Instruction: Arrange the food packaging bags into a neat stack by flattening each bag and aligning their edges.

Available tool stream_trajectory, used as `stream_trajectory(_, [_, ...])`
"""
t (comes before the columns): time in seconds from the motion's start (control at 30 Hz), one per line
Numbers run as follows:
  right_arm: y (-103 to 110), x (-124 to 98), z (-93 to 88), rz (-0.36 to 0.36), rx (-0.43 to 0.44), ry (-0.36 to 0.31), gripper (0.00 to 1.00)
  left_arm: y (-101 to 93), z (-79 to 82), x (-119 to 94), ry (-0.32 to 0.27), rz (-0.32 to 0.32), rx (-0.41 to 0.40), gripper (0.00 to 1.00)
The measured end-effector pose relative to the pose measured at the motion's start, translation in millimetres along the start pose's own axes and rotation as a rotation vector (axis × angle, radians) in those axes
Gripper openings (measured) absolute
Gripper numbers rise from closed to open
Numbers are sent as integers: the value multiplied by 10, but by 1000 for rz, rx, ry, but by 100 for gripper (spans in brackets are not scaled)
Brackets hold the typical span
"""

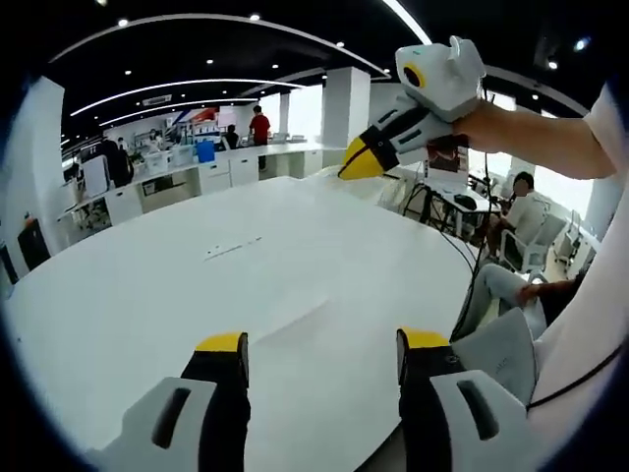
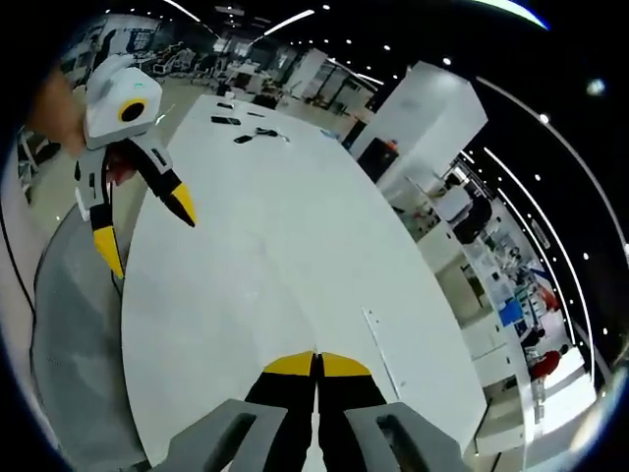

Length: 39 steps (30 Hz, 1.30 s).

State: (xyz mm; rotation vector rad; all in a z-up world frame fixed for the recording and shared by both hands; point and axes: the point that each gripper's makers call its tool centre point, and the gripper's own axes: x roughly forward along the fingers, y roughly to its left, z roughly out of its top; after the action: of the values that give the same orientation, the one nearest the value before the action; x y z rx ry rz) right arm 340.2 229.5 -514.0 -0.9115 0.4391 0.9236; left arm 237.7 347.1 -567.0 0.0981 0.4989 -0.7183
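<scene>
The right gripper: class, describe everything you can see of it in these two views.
The right gripper is held up above the white table by a hand. Its body looks like white plastic with a yellow-ringed round part; its black jaws end in yellow tips, closed together with nothing between them. In its own view they meet too.

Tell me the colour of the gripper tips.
Yellow, on black fingers; clearest in the left gripper view.
</scene>
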Motion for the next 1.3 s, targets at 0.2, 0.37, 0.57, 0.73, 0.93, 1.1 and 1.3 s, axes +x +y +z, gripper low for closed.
stream_trajectory(0.2, [-58,61,-20,-17,4,-8,0,35,-44,30,0,6,-6,64])
stream_trajectory(0.37, [-96,67,-8,-31,0,-14,0,59,-57,30,-4,19,-14,70])
stream_trajectory(0.57, [-127,114,-8,-42,-8,-16,0,88,-93,35,-9,28,-26,77])
stream_trajectory(0.73, [-139,162,4,-52,-19,-20,0,119,-120,34,-13,56,-20,89])
stream_trajectory(0.93, [-167,218,5,-55,-23,-24,0,139,-127,42,-10,62,-36,94])
stream_trajectory(1.1, [-220,255,-7,-68,-44,-22,0,144,-164,57,-8,65,-47,97])
stream_trajectory(1.3, [-248,284,-18,-84,-91,-12,0,130,-207,92,0,58,-52,97])
